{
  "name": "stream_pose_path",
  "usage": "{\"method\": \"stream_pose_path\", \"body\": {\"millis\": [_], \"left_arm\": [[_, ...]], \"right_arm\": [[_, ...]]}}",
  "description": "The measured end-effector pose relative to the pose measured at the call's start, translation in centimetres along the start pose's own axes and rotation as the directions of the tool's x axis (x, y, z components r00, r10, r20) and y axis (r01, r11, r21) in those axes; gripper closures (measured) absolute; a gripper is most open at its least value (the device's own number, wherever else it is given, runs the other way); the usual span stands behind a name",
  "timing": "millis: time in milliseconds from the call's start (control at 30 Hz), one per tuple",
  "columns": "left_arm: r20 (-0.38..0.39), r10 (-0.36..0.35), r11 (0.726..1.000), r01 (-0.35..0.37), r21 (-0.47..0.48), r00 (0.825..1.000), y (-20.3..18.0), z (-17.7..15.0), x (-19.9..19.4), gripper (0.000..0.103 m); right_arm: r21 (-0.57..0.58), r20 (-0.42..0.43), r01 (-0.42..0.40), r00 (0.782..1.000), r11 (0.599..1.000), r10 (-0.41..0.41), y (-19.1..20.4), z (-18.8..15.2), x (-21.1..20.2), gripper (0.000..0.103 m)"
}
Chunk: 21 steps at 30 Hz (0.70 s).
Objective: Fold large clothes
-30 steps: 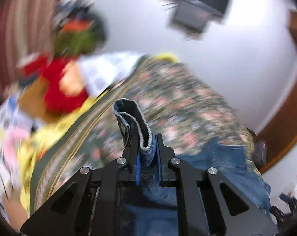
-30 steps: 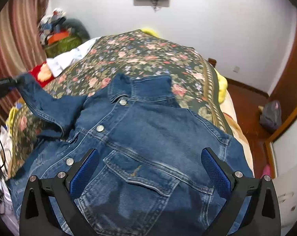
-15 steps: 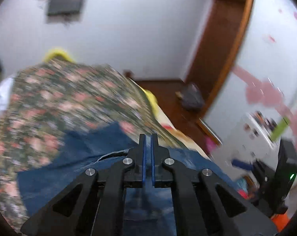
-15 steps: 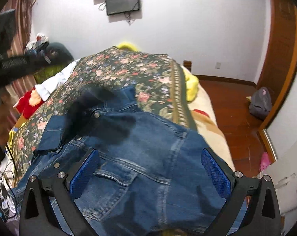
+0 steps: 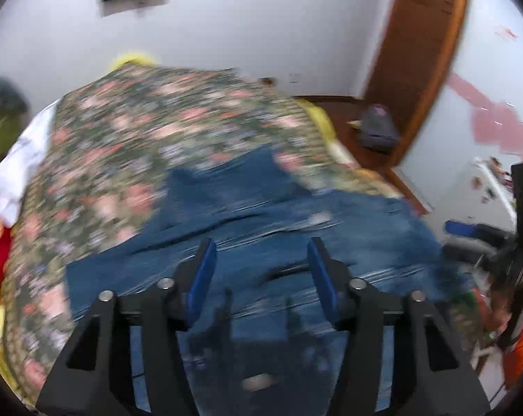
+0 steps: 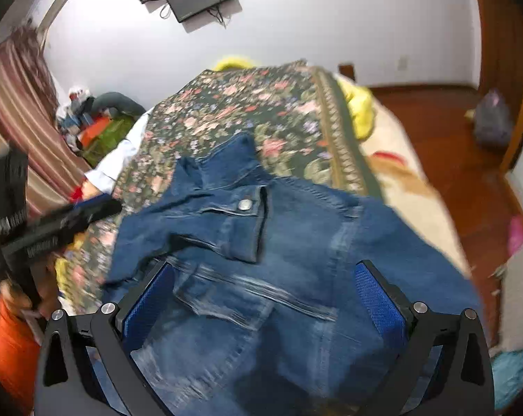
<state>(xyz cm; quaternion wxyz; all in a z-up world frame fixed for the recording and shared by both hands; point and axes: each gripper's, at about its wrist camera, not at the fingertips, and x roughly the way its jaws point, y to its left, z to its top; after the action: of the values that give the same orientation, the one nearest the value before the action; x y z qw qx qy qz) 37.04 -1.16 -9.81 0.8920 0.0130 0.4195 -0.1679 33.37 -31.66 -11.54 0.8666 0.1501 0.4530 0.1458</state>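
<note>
A blue denim jacket (image 6: 296, 242) lies front up on the floral bedcover (image 6: 261, 104), collar towards the far wall. One sleeve (image 6: 206, 222) is folded across its chest. My left gripper (image 5: 261, 270) hovers over the jacket (image 5: 261, 215) in a blurred view. Its jaws are opening, with no cloth pinched between the blue pads (image 5: 201, 277). In the right wrist view it (image 6: 105, 206) reaches in from the left edge of the bed. My right gripper (image 6: 263, 294) stands wide open above the jacket's lower front, holding nothing.
A heap of clothes (image 6: 95, 121) and a striped curtain (image 6: 19, 104) flank the bed's left side. A yellow blanket (image 6: 358, 104) hangs off the right edge above wooden floor (image 6: 452, 159), where a bag (image 6: 493, 121) sits. A person in orange (image 5: 517, 339) is at the right.
The left gripper carried the sleeve cuff across the jacket, let it go and opened its jaws. The sleeve now lies over the chest. Both views have swung and rolled.
</note>
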Motion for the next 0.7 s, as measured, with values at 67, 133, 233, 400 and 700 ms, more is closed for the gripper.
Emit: {"method": "stream_pose_path", "body": {"millis": [67,133,233,400,700], "left_arm": [[-0.051,0.064,0.997,-0.066,-0.033,0.997,3.5,-1.7,0.3,0.045],[-0.111,0.113,0.991,-0.121,-0.065,0.987,6.8,-3.7,0.8,0.045],[-0.211,0.165,0.978,-0.187,-0.088,0.963,10.7,-6.9,1.8,0.045],[-0.334,0.199,0.967,-0.240,-0.087,0.921,14.1,-12.2,4.0,0.035],[-0.315,0.290,0.953,-0.301,0.013,0.904,12.8,-13.9,6.5,0.027]], "right_arm": [[0.027,-0.037,-0.028,0.999,0.999,0.029,0.0,0.6,1.7,0.003],[0.050,-0.095,-0.053,0.994,0.997,0.058,0.3,1.3,4.1,0.011],[0.063,-0.170,-0.058,0.983,0.996,0.068,0.6,1.9,7.3,0.022],[0.103,-0.275,-0.018,0.960,0.994,0.046,0.5,1.9,12.2,0.036],[0.048,-0.277,-0.008,0.961,0.999,0.021,3.0,1.6,15.4,0.059]]}}
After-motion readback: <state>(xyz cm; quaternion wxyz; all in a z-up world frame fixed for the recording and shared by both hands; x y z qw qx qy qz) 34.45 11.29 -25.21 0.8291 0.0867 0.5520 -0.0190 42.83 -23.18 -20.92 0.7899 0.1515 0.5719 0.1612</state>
